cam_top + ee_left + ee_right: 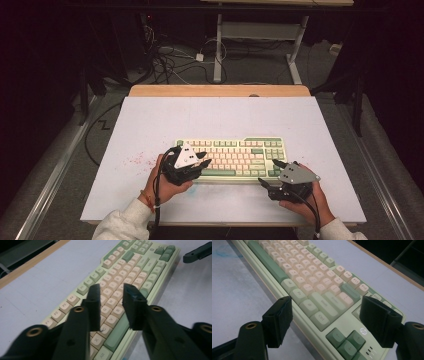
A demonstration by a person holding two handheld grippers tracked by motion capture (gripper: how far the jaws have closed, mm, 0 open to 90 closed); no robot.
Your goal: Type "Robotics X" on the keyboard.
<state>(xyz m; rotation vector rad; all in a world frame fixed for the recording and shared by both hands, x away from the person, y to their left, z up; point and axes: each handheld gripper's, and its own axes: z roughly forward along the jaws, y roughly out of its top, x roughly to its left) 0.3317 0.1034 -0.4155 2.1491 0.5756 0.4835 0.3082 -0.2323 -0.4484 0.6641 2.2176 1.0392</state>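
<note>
A: Keyboard (231,157) sits at six o'clock on the table (150,120). Left gripper (204,159) hovers over its left letter keys, jaws narrowly parted, pinching nothing

B: And the right gripper (270,172)?

A: Spread wide at its four o'clock corner, straddling the front edge by the arrow keys (345,340). I'd judge nothing is gripped or lifted yet

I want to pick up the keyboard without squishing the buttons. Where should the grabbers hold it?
Probably by the keyboard's two short ends, one gripper from each side. It lies flat and long, and its smooth rim there has no keys. The right gripper is already open at the right end.
</note>
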